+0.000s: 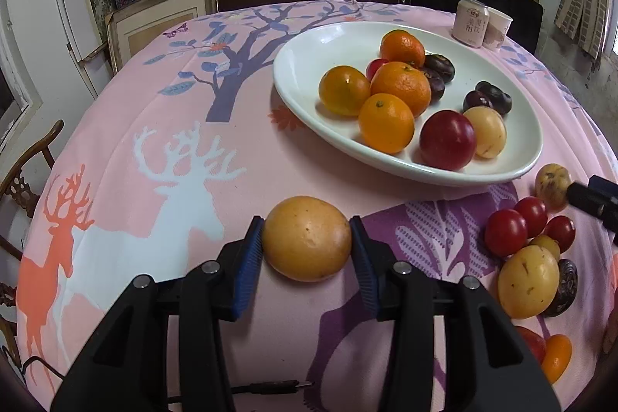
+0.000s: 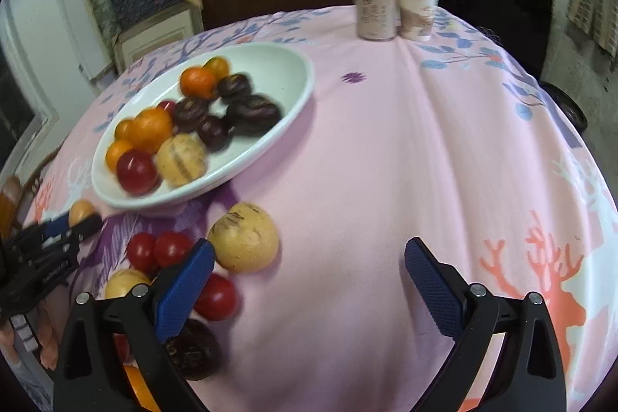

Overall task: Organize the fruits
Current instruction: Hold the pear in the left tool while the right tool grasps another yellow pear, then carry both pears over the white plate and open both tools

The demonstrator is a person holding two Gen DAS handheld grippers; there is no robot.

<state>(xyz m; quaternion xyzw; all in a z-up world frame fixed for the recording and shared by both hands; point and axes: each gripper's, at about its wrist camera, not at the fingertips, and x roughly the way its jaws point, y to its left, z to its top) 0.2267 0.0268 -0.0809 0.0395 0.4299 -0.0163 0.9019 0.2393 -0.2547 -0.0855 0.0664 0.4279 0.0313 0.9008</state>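
My left gripper (image 1: 307, 238) is shut on a round yellow-orange fruit (image 1: 307, 238), both blue pads pressed against its sides just above the pink tablecloth; that gripper (image 2: 83, 219) also shows at the left edge of the right wrist view. A white oval plate (image 1: 309, 53) behind it holds several oranges, red plums, dark purple fruits and a pale yellow fruit. My right gripper (image 2: 309, 253) stands open over bare cloth, nothing between its fingers. Just left of its left finger (image 2: 189, 280) lies a yellow speckled fruit (image 2: 244, 237), with red plums (image 2: 160, 250) and a dark fruit (image 2: 193, 346) close by.
A pink drink can (image 2: 376, 11) and a paper cup (image 2: 417, 12) stand at the table's far side. More loose fruits (image 1: 527, 257) lie to the right of the left gripper. A wooden chair (image 1: 23, 180) stands at the table's left edge. Shelves with boxes fill the background.
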